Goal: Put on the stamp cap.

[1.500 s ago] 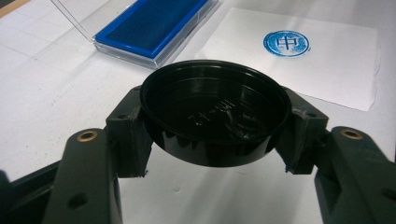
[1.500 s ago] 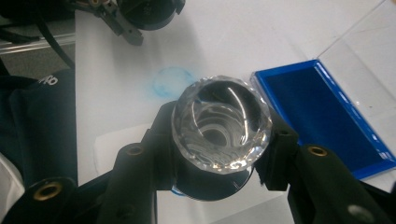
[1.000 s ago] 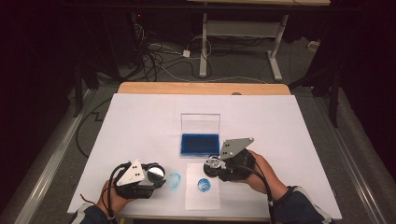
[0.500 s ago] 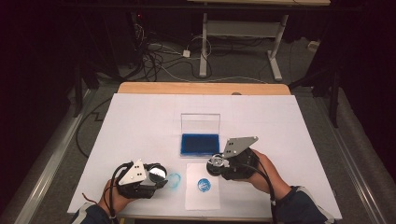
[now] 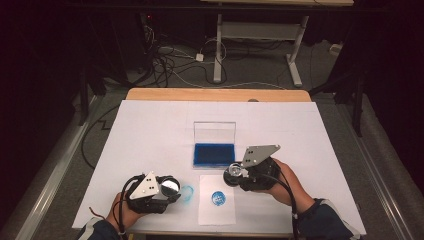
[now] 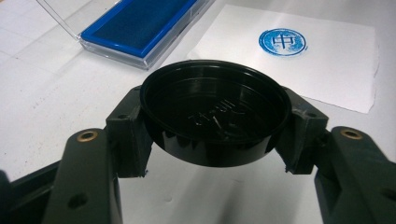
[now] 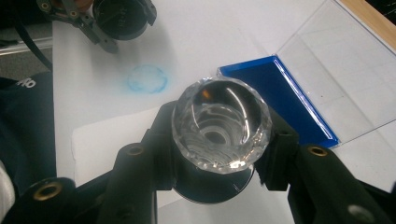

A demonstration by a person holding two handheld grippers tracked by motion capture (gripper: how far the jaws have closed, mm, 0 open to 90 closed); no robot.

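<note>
Paper lies nearest to us on the table, with a round blue print in its middle, and we take this sheet as our landmark. To the left of the paper, the left gripper has its jaws clenched on a black cap, which it holds above the table with the hollow side up. A pale blue ring mark stains the white table cover between this gripper and the paper. Just beyond the far right corner of the paper, the right gripper grasps the stamp by its dark body, with the clear faceted handle pointing to the camera. Behind the paper, the blue ink pad sits in its open clear case.

We think the cap now has to go back on the stamp. The inked face is probably still wet, so a tilted meeting of the two parts could smear ink on the cap rim or the jaws. A low sweep over the paper could blur the fresh print.
</note>
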